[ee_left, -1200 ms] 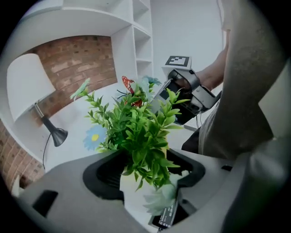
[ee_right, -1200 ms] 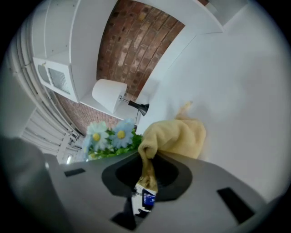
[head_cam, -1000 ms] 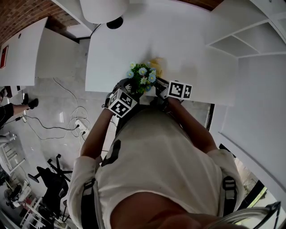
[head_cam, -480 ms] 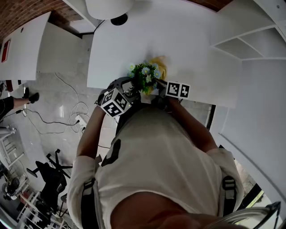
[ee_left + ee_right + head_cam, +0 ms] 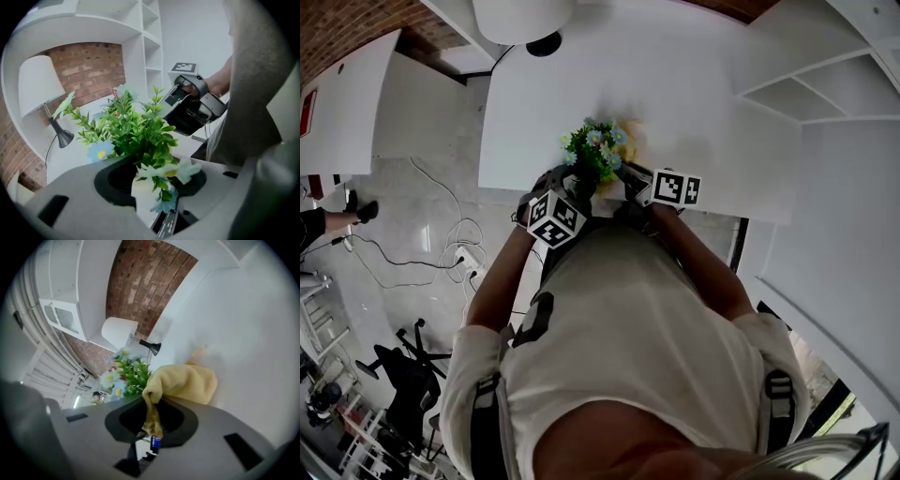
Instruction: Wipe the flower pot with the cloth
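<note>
The flower pot (image 5: 144, 190) is white and holds a green plant (image 5: 592, 150) with blue and white flowers; it stands at the near edge of the white table (image 5: 675, 84). My left gripper (image 5: 151, 190) reaches it from the left. Its jaws have just been closing and now sit against the pot's sides. My right gripper (image 5: 151, 430) is shut on a yellow cloth (image 5: 183, 380), which bunches just right of the plant (image 5: 133, 373). In the head view the cloth (image 5: 625, 148) shows behind the flowers, and both marker cubes flank the pot.
A lamp with a white shade (image 5: 523, 19) stands at the table's far side. White shelves (image 5: 797, 94) run along the right. Cables (image 5: 441, 244) lie on the floor left of the table, and a black chair (image 5: 403, 375) stands further back.
My left gripper swung out to the left, then came back in against the pot. The plant's top shifted slightly left and away. The right gripper and cloth hardly moved.
</note>
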The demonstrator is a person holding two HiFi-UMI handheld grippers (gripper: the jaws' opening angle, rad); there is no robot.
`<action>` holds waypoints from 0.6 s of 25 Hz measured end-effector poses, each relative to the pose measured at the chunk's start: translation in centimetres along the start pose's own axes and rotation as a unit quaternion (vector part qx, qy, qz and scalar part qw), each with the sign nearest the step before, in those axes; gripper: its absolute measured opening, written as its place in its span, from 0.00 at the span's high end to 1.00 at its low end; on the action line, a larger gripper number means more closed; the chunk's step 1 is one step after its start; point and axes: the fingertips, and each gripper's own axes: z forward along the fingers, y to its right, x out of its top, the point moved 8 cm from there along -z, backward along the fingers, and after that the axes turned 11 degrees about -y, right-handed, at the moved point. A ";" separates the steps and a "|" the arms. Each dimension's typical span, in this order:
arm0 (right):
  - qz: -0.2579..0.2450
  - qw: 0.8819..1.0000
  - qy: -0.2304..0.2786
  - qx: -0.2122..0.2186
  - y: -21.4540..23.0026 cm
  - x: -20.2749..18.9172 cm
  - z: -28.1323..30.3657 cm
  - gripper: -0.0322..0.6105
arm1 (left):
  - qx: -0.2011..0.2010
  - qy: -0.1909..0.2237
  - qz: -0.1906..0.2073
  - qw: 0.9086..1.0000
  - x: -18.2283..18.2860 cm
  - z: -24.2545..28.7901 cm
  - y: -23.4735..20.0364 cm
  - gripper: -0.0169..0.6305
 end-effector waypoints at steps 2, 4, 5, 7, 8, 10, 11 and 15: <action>-0.014 1.000 0.005 0.015 -0.9 0.6 -0.2 0.86 | 0.004 0.010 -0.030 1.000 0.5 0.4 0.1 0.67; -0.019 1.000 0.007 0.012 -0.9 0.8 -0.3 0.86 | 0.000 0.018 -0.045 0.999 0.9 0.6 0.4 0.64; -0.018 1.000 0.006 0.007 -0.5 0.7 -0.3 0.86 | -0.007 0.020 -0.048 0.999 1.0 0.5 0.5 0.61; -0.014 1.000 -0.004 -0.009 0.5 0.3 0.1 0.86 | -0.027 0.015 -0.046 0.998 1.0 0.0 0.5 0.55; -0.010 1.000 -0.010 -0.017 1.0 0.1 0.3 0.86 | -0.037 0.010 -0.042 0.998 0.9 -0.2 0.5 0.55; 0.004 0.999 -0.018 -0.030 1.9 -0.2 0.6 0.86 | -0.046 -0.001 -0.029 0.999 0.8 -0.4 0.5 0.55; 0.010 0.999 -0.022 -0.037 2.3 -0.4 0.7 0.86 | -0.044 -0.005 -0.021 0.999 0.7 -0.3 0.6 0.55; 0.006 0.996 -0.043 -0.079 3.5 -1.2 1.5 0.85 | -0.036 0.007 -0.040 0.999 0.5 -0.3 0.5 0.55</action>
